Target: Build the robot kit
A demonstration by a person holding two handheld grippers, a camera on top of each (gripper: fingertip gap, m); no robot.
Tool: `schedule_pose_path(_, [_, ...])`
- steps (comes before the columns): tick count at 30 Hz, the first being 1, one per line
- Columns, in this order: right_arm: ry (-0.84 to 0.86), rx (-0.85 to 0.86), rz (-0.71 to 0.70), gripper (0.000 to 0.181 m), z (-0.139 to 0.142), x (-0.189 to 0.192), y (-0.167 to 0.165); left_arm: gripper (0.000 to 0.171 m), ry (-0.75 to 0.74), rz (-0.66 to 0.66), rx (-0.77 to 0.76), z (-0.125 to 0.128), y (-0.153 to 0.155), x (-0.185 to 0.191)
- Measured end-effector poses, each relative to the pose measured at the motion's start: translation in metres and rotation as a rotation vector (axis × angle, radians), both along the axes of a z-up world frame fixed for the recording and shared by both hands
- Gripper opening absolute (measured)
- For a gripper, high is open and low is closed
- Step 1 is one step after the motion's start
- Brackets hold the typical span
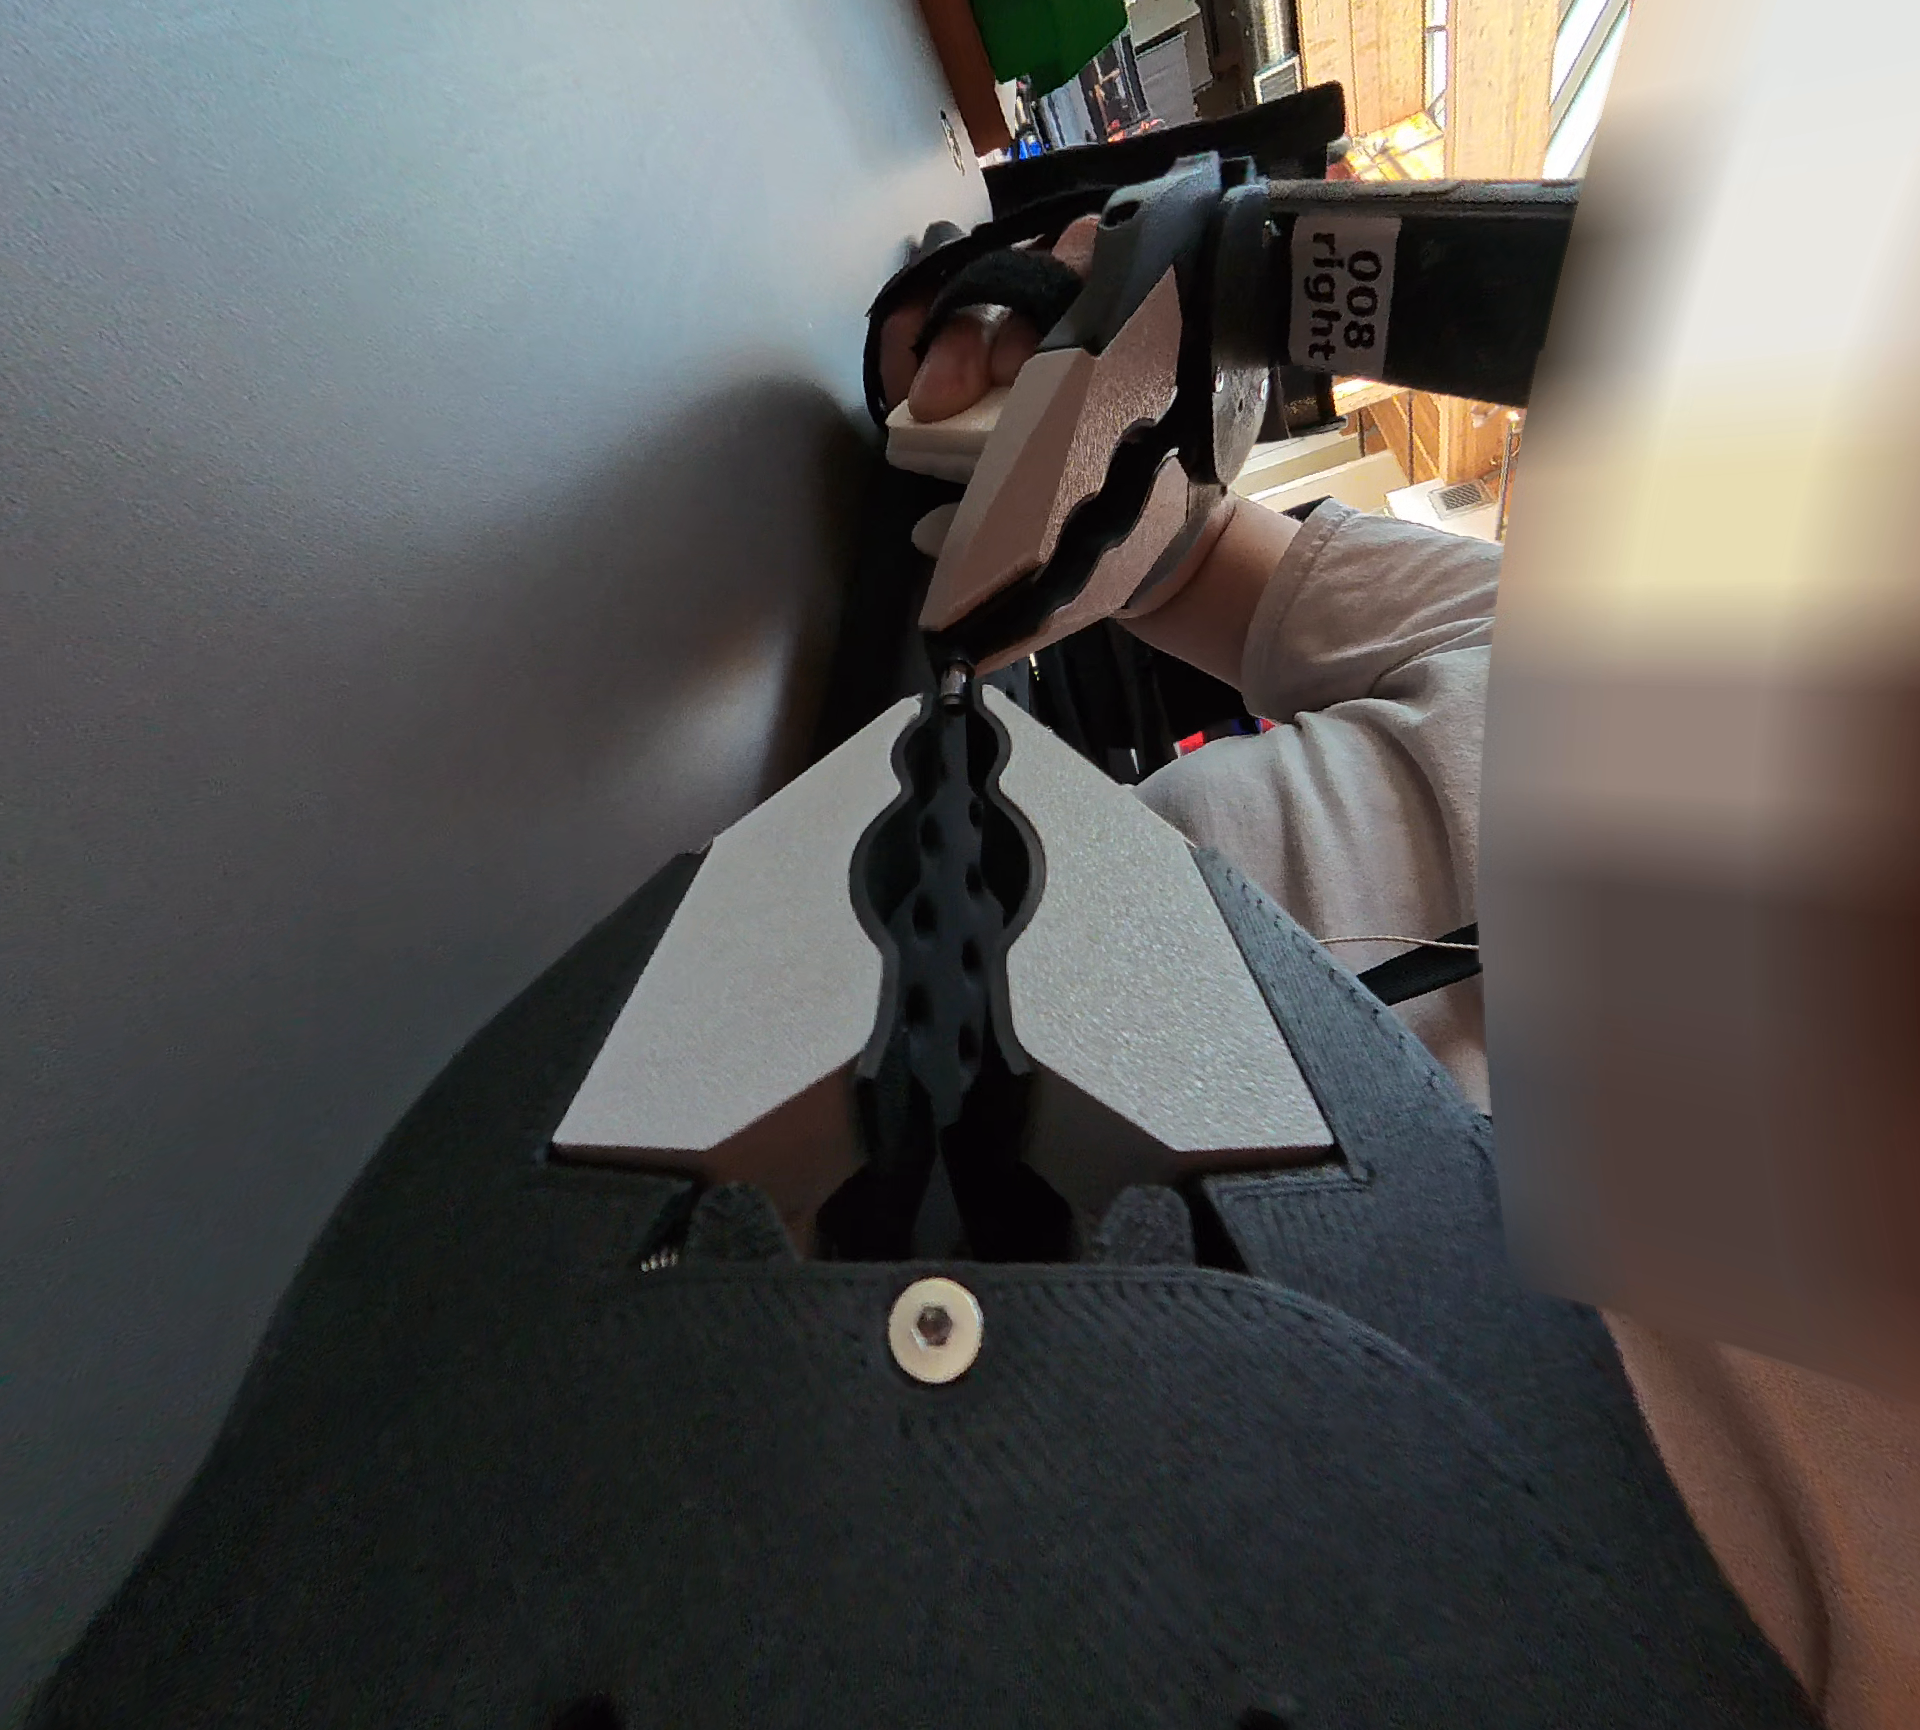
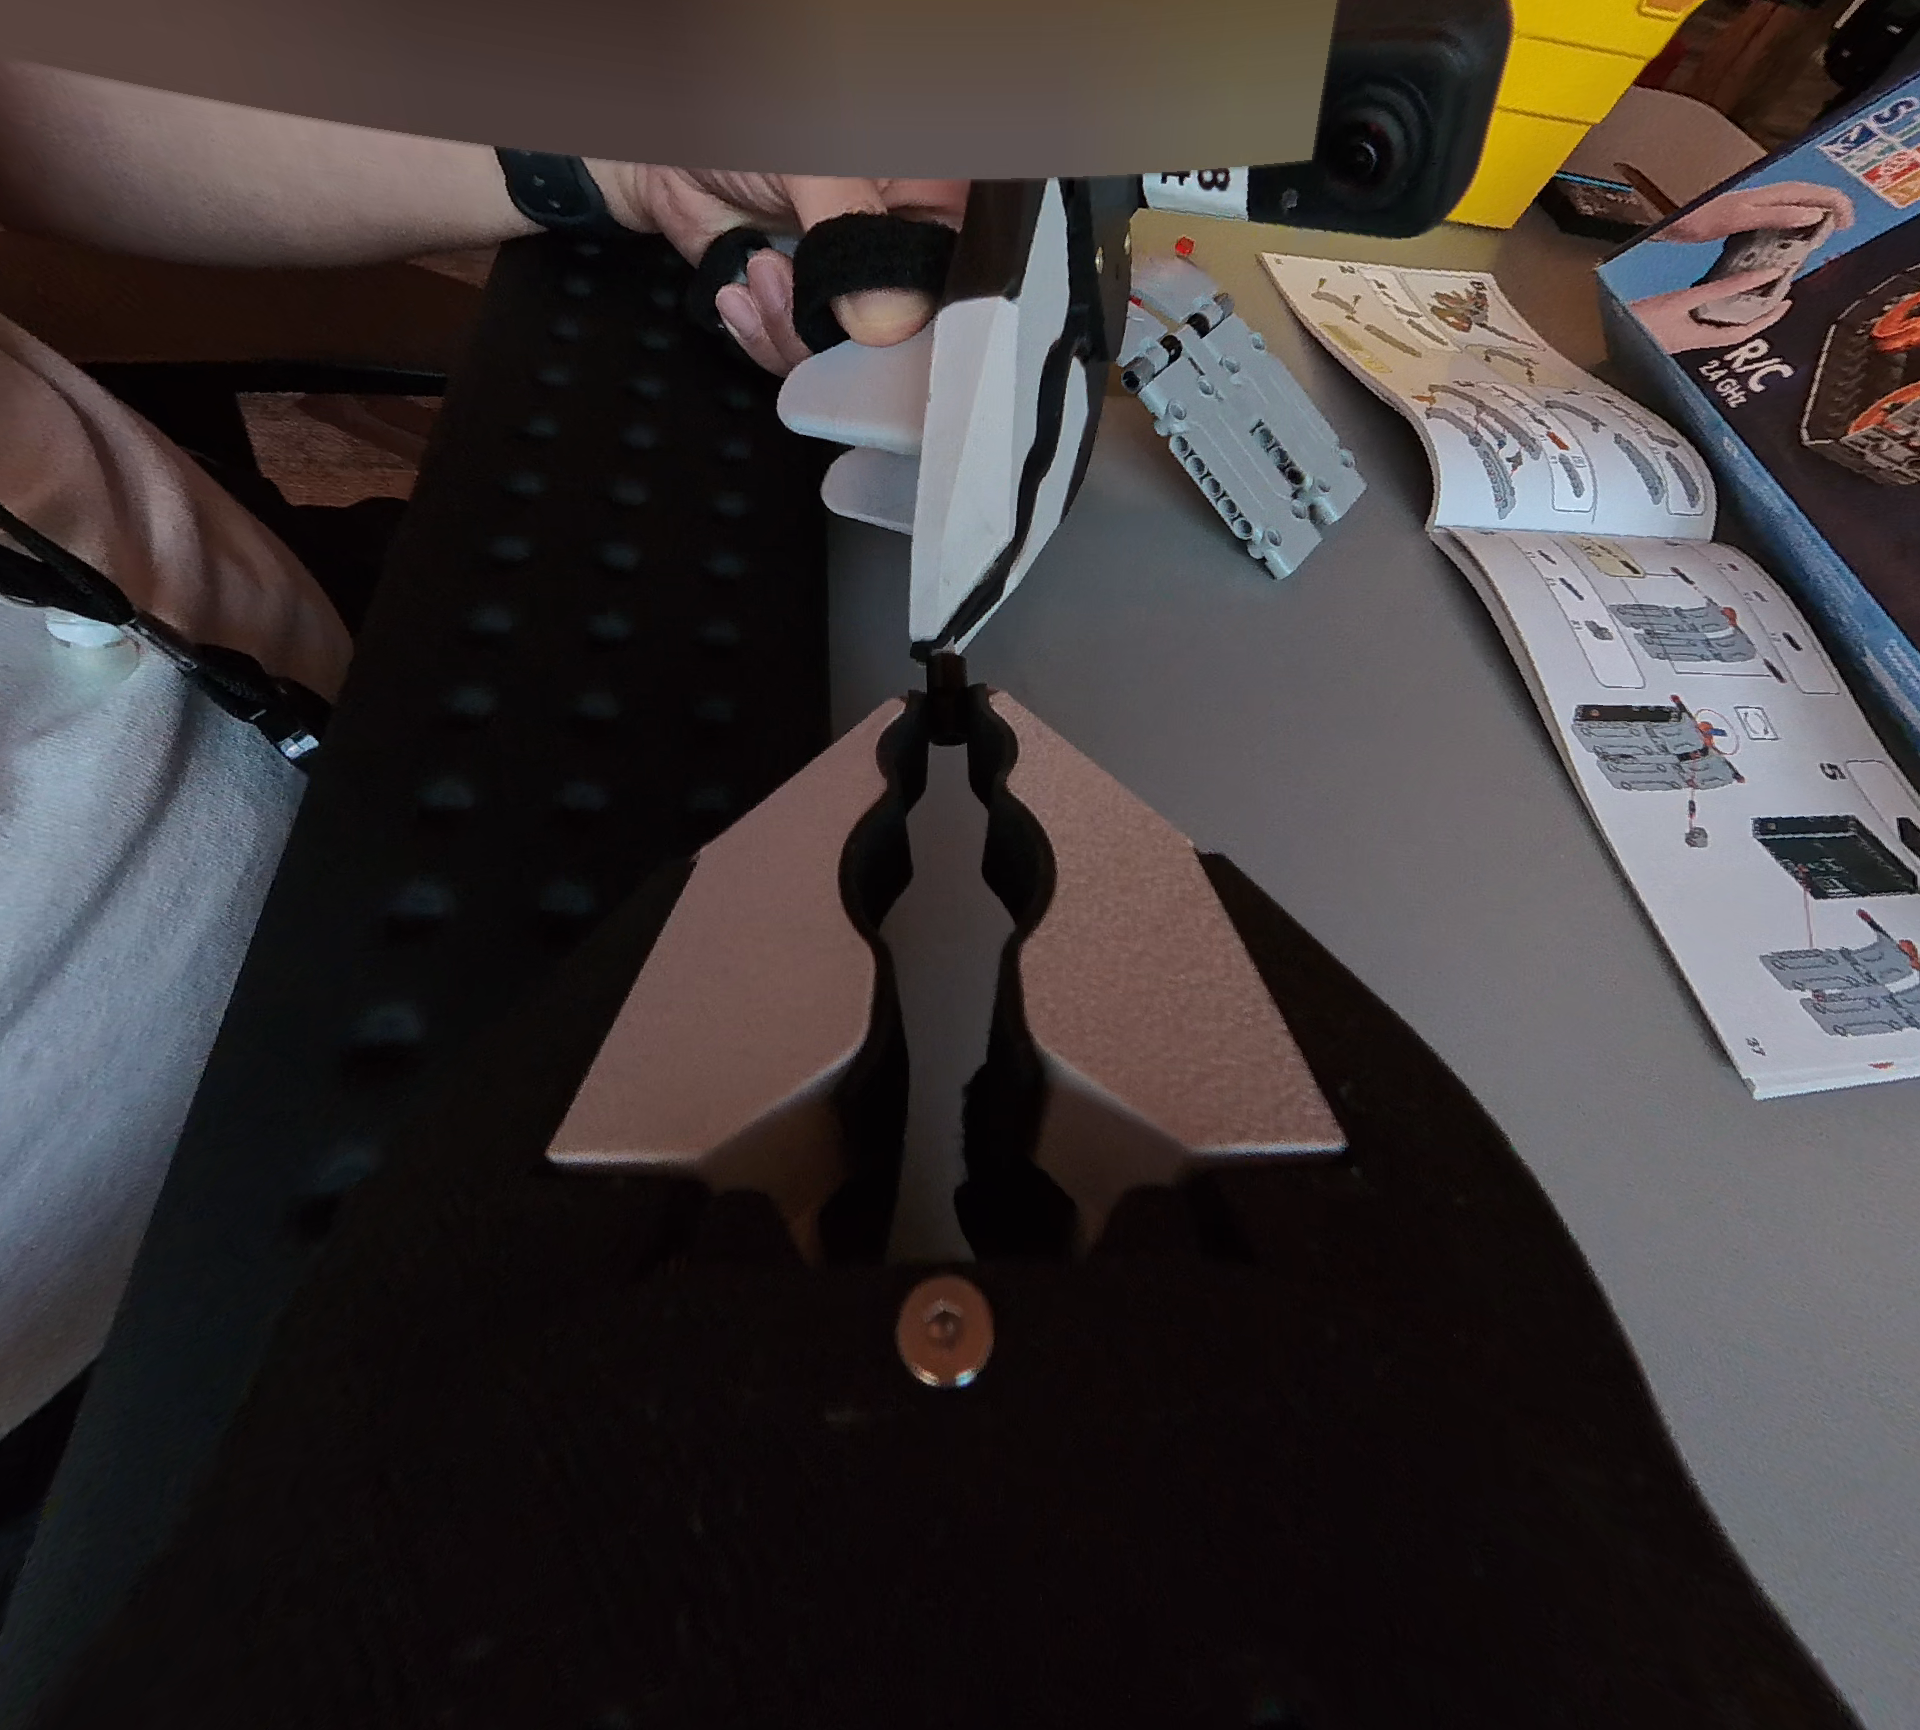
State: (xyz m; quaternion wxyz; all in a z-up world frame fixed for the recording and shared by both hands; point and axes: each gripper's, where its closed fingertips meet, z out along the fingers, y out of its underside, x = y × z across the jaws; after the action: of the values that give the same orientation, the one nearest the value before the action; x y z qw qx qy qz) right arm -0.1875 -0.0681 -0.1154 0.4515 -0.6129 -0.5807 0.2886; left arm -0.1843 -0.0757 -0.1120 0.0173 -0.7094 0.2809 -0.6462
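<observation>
right wrist view: a small black pin (image 2: 945, 681) is pinched tip to tip between the right gripper (image 2: 943, 712) and the left gripper (image 2: 951, 641), both narrowed on it above the grey table (image 2: 1247, 745); if either grip were eased, the pin could be dropped.

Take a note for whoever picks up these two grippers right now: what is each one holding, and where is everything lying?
The left gripper is shut, with its tip on one end of the small black pin.
The right gripper is shut on the pin's other end, so the two meet tip to tip above the grey table.
The pin is off the table and apart from the grey brick assembly, which lies beyond the grippers.
The open instruction booklet is to the right of the assembly, with the blue box at the right edge.
The black studded plate lies to the left.
</observation>
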Motion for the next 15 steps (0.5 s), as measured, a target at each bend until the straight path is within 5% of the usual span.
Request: schedule_pose_path(15, [-0.145,0.149,0.005,0.007,-0.018,-0.003,-0.003,0.003,0.105,-0.051,-0.063,-0.017,-0.004,-0.003])
